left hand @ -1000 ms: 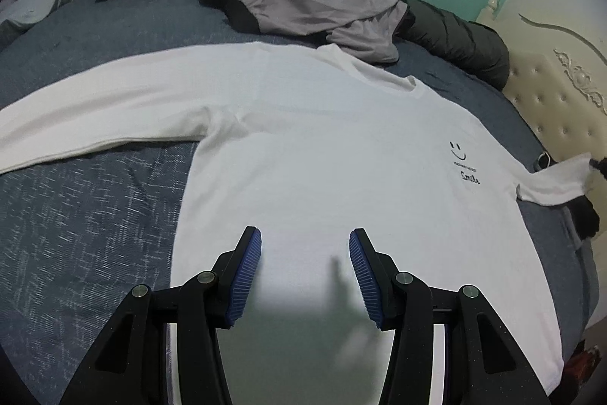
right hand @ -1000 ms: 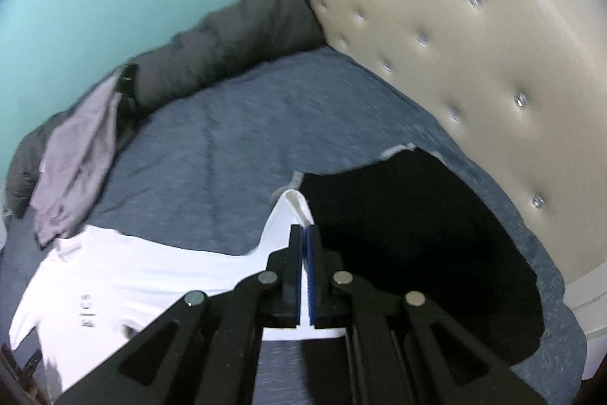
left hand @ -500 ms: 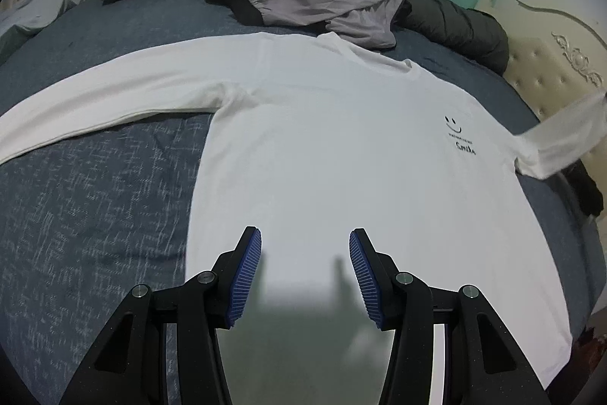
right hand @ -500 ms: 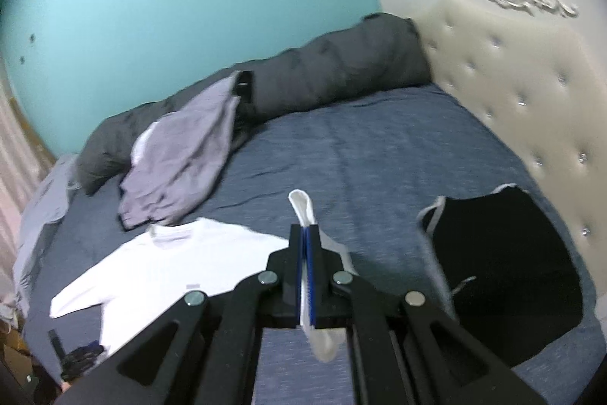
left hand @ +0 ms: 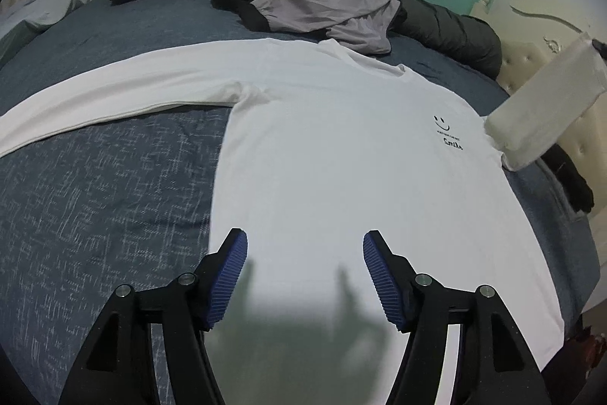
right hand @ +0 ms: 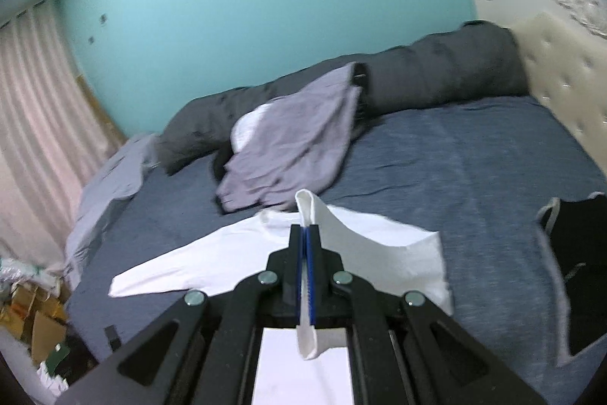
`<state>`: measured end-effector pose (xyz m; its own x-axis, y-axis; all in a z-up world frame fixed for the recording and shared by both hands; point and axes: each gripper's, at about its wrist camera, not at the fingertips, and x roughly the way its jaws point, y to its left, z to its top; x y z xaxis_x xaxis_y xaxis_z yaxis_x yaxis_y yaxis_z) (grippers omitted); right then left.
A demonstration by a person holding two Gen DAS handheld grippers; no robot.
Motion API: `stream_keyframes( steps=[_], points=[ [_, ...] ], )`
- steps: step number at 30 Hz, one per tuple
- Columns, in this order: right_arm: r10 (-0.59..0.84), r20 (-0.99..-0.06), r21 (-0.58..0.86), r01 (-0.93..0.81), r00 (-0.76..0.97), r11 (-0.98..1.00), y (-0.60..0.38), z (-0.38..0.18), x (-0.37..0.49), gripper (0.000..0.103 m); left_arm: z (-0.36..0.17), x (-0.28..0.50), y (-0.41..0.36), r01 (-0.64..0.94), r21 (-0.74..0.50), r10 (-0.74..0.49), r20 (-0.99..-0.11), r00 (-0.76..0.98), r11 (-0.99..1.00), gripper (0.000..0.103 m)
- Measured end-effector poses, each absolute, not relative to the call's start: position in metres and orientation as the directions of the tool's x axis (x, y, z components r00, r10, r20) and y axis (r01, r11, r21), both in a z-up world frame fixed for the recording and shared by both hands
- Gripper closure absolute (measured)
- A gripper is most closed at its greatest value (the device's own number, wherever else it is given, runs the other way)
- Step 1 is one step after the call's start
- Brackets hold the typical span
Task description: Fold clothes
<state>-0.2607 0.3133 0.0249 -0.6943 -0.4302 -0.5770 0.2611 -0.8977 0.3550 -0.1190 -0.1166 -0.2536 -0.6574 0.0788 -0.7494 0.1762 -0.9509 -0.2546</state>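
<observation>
White long-sleeve shirt (left hand: 341,158) lies flat, right gripper (right hand: 305,245) pinching its lifted sleeve, left gripper (left hand: 305,276) empty, just widened

Teal wall (right hand: 265,6), tufted headboard (right hand: 569,86)

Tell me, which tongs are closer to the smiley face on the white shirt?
Probably right. The right tongs grip the lifted sleeve beside the smiley face; the left tongs hover open near the white shirt's bottom hem.
</observation>
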Motion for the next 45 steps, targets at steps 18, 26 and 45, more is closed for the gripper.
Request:
stream_keyframes(
  steps=[18, 26, 45],
  points=[
    [-0.684, -0.618, 0.482, 0.501, -0.388, -0.719, 0.109, -0.058, -0.207, 0.102, -0.243, -0.083, -0.147, 0.201, -0.286, 0.075, -0.727, -0.683, -0.937, 0.02],
    [-0.667, -0.697, 0.505, 0.48, -0.264, -0.717, 0.069, -0.142, -0.185, 0.101, -0.241, -0.074, -0.149, 0.204, -0.275, 0.065, -0.729, -0.681, -0.94, 0.013],
    [-0.582, -0.743, 0.49, 0.324, -0.329, -0.809, 0.14, -0.2, -0.18, 0.055, -0.252, -0.091, -0.128, 0.148, -0.189, 0.047, -0.754, -0.655, -0.971, 0.0]
  ],
)
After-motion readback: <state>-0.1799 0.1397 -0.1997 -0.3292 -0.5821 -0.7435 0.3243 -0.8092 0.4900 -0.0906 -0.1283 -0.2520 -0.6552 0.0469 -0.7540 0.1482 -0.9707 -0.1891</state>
